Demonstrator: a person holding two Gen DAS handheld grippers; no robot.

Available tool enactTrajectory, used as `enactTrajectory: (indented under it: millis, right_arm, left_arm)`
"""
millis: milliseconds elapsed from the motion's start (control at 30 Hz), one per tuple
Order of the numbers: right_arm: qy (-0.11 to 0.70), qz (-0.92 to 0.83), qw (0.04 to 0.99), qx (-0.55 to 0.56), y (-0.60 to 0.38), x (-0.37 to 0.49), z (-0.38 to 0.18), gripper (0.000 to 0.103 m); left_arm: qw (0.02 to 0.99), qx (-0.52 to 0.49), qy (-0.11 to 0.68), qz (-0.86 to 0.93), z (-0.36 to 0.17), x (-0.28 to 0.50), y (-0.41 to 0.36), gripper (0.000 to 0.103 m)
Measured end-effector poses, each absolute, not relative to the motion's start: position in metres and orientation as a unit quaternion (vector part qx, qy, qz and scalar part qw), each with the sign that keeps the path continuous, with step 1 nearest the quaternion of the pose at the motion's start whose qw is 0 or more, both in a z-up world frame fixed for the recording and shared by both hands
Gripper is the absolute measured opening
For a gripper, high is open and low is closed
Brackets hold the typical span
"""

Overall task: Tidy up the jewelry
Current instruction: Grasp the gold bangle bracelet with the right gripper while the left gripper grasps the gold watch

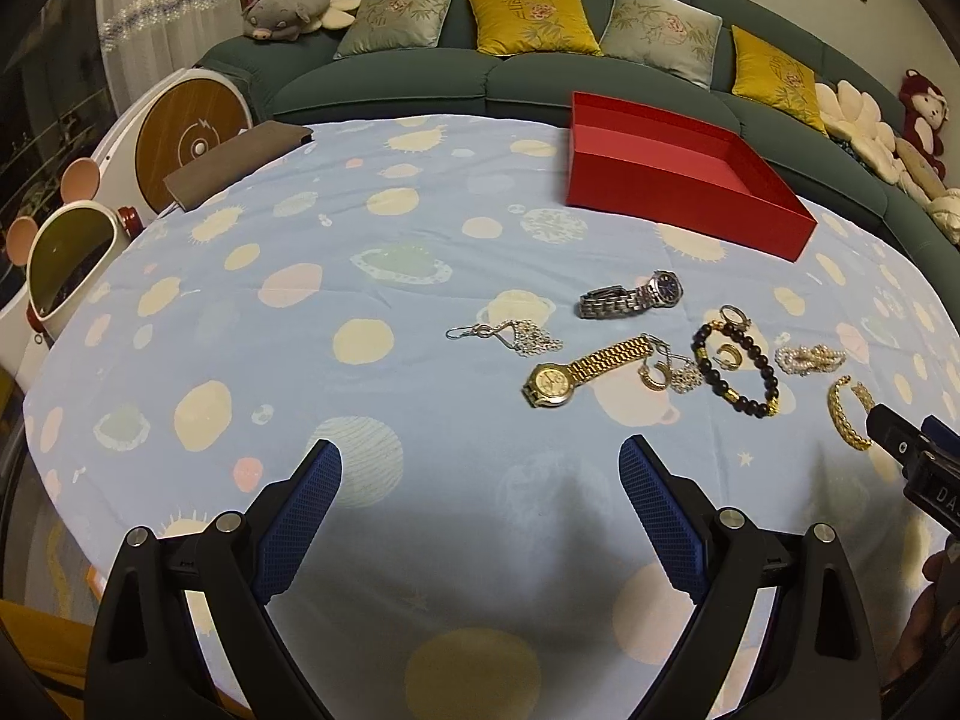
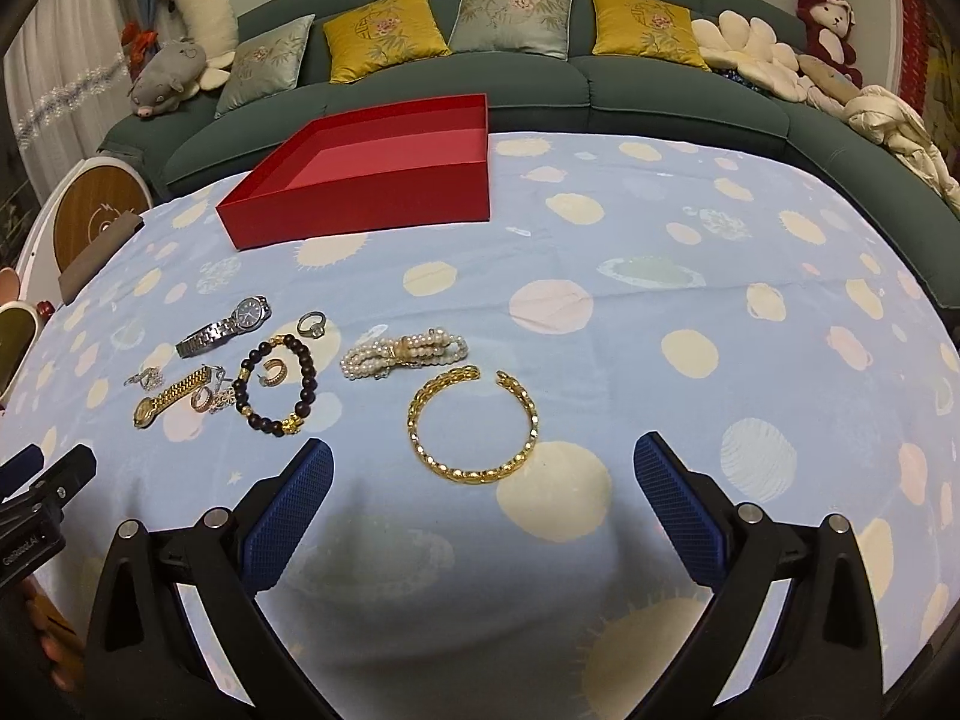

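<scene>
An empty red box point(image 1: 678, 177) point(image 2: 372, 174) stands at the far side of the table. Jewelry lies loose on the cloth: a silver watch point(image 1: 633, 295) point(image 2: 225, 324), a gold watch point(image 1: 576, 371) point(image 2: 165, 397), a dark bead bracelet point(image 1: 735, 369) point(image 2: 276, 384), a pearl bracelet point(image 1: 810, 358) point(image 2: 405, 354), a gold chain bangle point(image 1: 846, 411) point(image 2: 474, 423), a ring point(image 2: 312, 324) and silver earrings point(image 1: 510, 335). My left gripper point(image 1: 480, 462) is open and empty, near of the gold watch. My right gripper point(image 2: 483, 462) is open, just near of the gold bangle.
A blue cloth with planet prints point(image 1: 300, 312) covers the table. A green sofa with cushions point(image 2: 540, 78) runs behind it. A brown pouch point(image 1: 240, 162) lies at the far left edge. A white astronaut-helmet object point(image 1: 66, 264) stands left of the table.
</scene>
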State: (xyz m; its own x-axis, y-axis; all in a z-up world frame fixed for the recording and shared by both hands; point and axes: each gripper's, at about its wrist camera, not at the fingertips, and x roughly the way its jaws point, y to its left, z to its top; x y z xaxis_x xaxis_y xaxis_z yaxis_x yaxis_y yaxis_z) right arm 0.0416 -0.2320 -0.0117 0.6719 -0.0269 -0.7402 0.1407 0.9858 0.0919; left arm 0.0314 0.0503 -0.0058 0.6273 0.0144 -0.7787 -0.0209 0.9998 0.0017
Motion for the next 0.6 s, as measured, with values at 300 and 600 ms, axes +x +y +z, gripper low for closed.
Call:
enactTrajectory:
  millis: [300,600]
  right_arm:
    - [0.412,-0.033,0.908,0.074,-0.233,0.063,-0.031,0.091]
    - [0.421,-0.032,0.903,0.074,-0.231,0.073,-0.039,0.071]
  left_arm:
    - [0.899,-0.02,0.437,0.02,-0.016,0.049,0.071,0.091]
    - [0.9,-0.02,0.435,0.0,-0.021,0.054,0.068,0.091]
